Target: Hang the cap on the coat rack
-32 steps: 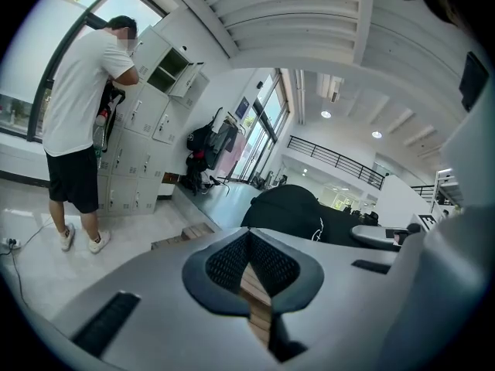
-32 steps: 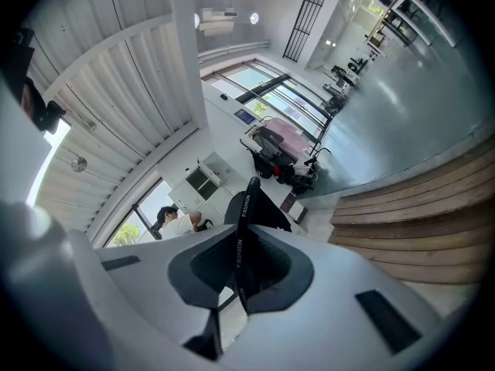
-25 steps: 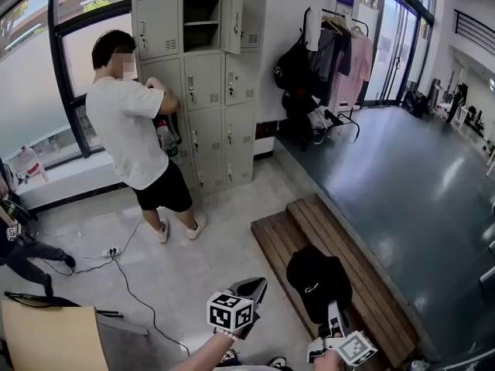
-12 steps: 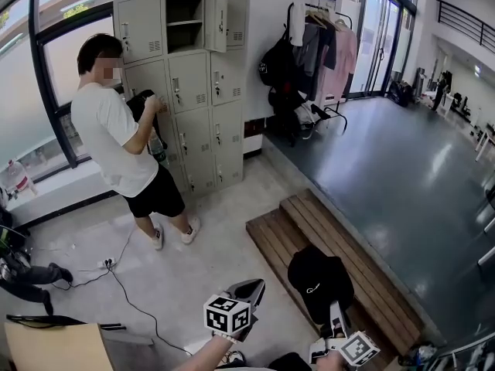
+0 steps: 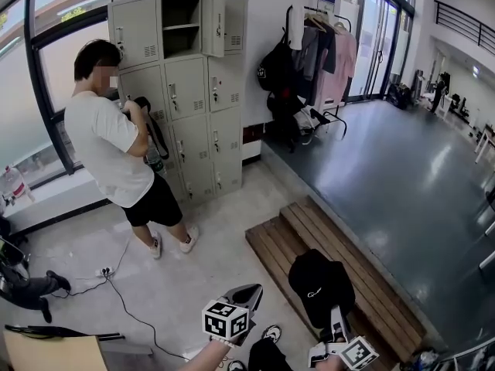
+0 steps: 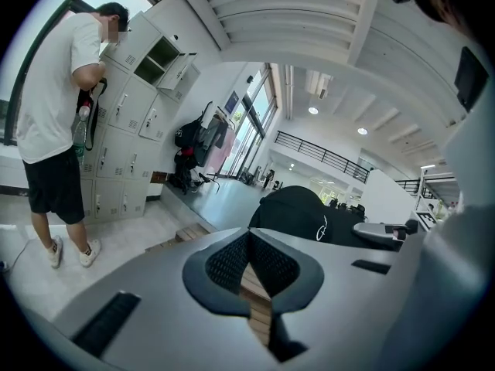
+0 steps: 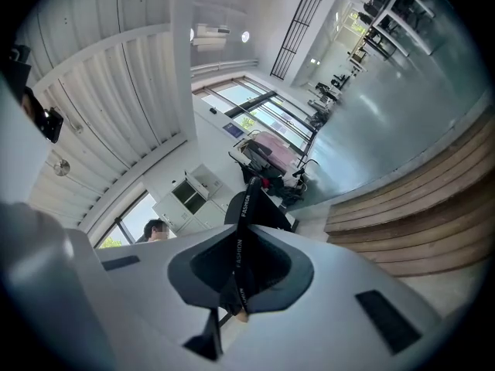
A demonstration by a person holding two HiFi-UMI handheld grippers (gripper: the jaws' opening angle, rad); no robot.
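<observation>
My right gripper (image 5: pixel 334 323) is clamped on the back strap (image 7: pixel 241 234) of the black cap (image 5: pixel 319 283). Held that way, the cap hangs free above the near end of the wooden step (image 5: pixel 271 242), ready for a hook. My left gripper (image 5: pixel 249 291) is closed on nothing and held aside. The coat rack (image 5: pixel 321 12) stands well away by the far wall, already hung with clothes. Only the right gripper view shows the pinched strap. In the head view that spot is probably too small to judge.

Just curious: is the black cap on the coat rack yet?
Off. The cap is clamped by its strap in the right gripper, by the wooden bench, far from the coat rack.
</observation>
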